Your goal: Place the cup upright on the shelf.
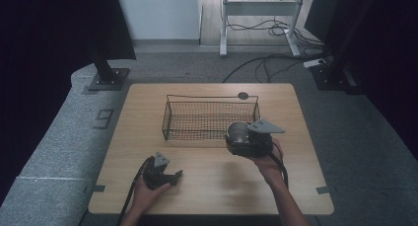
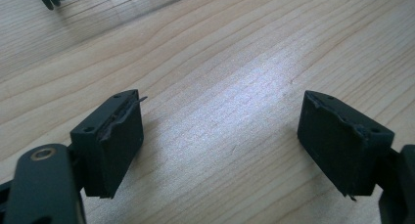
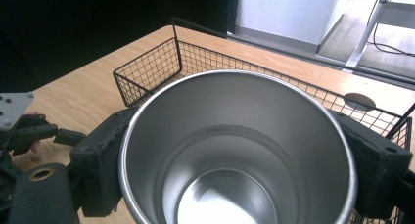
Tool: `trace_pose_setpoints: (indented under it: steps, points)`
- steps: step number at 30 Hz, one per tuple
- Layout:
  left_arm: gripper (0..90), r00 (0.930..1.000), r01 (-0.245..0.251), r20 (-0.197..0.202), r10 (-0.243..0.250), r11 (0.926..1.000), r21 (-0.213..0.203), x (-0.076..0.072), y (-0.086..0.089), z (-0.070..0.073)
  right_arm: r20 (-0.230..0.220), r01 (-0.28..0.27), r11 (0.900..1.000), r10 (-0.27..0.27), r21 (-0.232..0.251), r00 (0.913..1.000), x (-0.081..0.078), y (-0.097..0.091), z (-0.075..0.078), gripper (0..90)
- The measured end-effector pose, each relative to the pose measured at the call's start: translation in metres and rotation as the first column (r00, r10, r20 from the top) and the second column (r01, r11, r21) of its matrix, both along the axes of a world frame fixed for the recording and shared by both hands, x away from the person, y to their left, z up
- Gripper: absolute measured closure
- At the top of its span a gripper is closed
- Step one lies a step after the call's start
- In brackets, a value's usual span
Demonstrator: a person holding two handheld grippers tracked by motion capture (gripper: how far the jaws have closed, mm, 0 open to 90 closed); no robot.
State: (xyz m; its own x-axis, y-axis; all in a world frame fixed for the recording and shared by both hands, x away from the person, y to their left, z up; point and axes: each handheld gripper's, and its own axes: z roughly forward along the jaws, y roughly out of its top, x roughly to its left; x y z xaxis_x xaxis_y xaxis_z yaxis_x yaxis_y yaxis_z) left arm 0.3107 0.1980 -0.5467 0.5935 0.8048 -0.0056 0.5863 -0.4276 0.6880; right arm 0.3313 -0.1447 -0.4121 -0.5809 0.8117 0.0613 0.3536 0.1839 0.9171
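The right gripper, raised off the table on an upturned hand, clamps a steel cup between its jaws; a wire basket lies just beyond them; the left gripper rests low, jaws spread wide over bare wood.

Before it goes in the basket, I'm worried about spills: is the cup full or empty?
Empty: the right gripper view looks straight into the cup and shows bare shiny metal down to the bottom.
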Motion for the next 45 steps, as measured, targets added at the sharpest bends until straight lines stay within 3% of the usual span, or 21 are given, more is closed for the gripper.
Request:
trace_pose_setpoints:
  steps: [26, 30, 45]
  points:
    - [17.2, 1.0, 0.0, 0.0, 0.0, 1.0, 0.0, 0.0, 0.0, 0.0, -0.011, 0.026, 0.9996, -0.026, 0.006, 0.9996, 0.03, 0.008, 0.015, 13.2]
    - [17.2, 1.0, -0.001, 0.0, 0.001, 1.0, 0.0, 0.0, 0.0, 0.0, -0.011, 0.026, 0.9993, -0.026, 0.026, 0.9996, 0.036, 0.008, 0.017, 13.2]
    - [17.2, 1.0, -0.001, 0.0, 0.001, 1.0, 0.0, 0.0, 0.0, 0.0, -0.014, 0.047, 0.9989, -0.047, 0.006, 0.9988, 0.05, 0.013, 0.021, 13.2]
